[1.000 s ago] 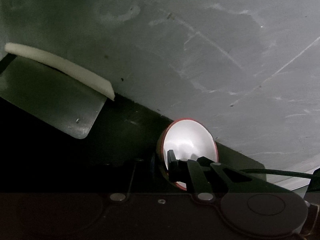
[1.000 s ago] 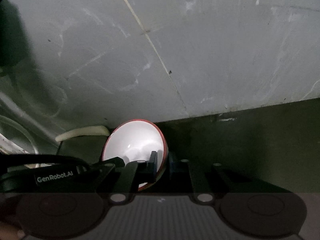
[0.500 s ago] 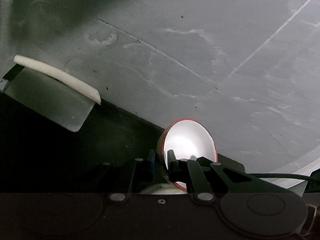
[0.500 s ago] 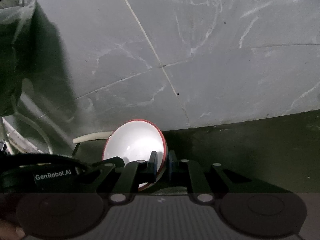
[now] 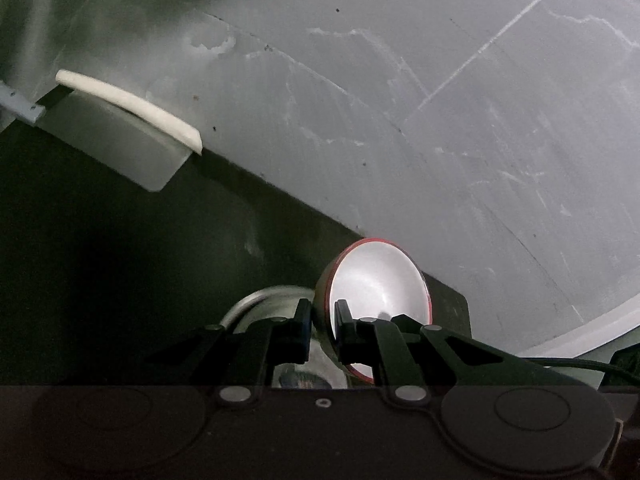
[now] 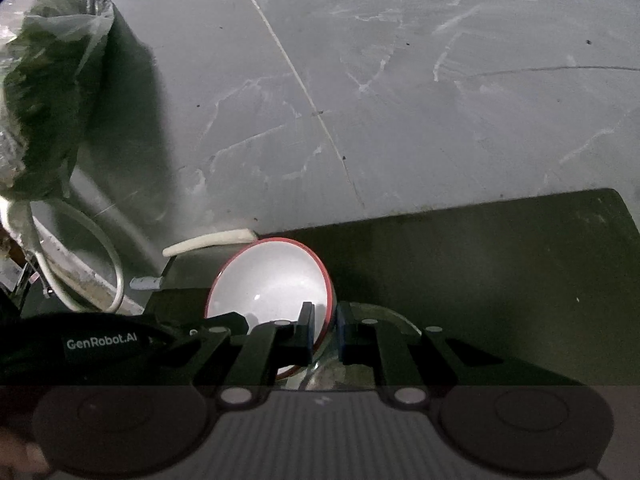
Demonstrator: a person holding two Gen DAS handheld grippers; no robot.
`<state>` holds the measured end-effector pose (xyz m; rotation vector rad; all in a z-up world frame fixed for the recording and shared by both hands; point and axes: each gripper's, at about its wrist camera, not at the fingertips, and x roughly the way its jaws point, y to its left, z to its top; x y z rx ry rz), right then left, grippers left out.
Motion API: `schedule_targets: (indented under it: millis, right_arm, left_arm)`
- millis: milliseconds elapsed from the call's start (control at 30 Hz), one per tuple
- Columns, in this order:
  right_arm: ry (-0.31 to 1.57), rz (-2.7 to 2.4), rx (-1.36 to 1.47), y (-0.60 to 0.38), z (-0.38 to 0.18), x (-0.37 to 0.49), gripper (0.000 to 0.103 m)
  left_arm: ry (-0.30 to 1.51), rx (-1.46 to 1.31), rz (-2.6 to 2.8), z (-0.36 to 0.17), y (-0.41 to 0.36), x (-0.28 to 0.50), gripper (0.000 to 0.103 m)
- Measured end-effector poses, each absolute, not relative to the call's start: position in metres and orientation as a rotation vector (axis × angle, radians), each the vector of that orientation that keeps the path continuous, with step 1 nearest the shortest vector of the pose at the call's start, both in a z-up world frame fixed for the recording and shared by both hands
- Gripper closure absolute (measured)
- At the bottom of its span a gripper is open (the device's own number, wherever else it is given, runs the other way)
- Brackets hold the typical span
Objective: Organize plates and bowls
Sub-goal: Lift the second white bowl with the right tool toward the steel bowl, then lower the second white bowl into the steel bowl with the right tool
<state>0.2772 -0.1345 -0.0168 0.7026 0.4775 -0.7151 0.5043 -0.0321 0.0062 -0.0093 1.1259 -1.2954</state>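
While each hand-held gripper, left [image 5: 321, 322] and right [image 6: 323, 326], stays clamped on a red-rimmed bowl [image 5: 376, 300], a clear plate [image 5: 256, 304] has appeared below, probably the stacking spot.

A grey scuffed floor [image 6: 400, 80], a bin lined with a plastic bag [image 6: 52, 92], and a white foam strip [image 5: 128, 108].

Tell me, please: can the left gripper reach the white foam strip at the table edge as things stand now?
Probably not yet. The left gripper is shut on the red-rimmed bowl, so its jaws are occupied. The foam strip lies uncovered at the dark table's far edge, with nothing in between, but the bowl must be released first.
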Motion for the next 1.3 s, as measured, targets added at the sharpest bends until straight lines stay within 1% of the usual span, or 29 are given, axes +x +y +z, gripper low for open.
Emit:
schedule_targets:
  millis: [233,500,933,1300]
  right_arm:
    - [0.481,-0.687,0.698,-0.115,-0.015,0.251,0.091]
    - [0.516,-0.660,0.716,-0.098,-0.022,0.229,0.091]
    - [0.557,-0.651,0.774,-0.082,-0.036,0.184,0.091]
    - [0.589,-0.625,0.821,-0.071,-0.045,0.163,0.090]
  left_arm:
    - [1.137,-0.010,-1.289,0.006,-0.008,0.484,0.091]
    - [1.164,0.004,-1.269,-0.008,0.017,0.459,0.091]
    - [1.211,0.071,-1.288,-0.016,0.033,0.423,0.091]
    - [1.250,0.130,-1.307,-0.017,0.049,0.407,0.091]
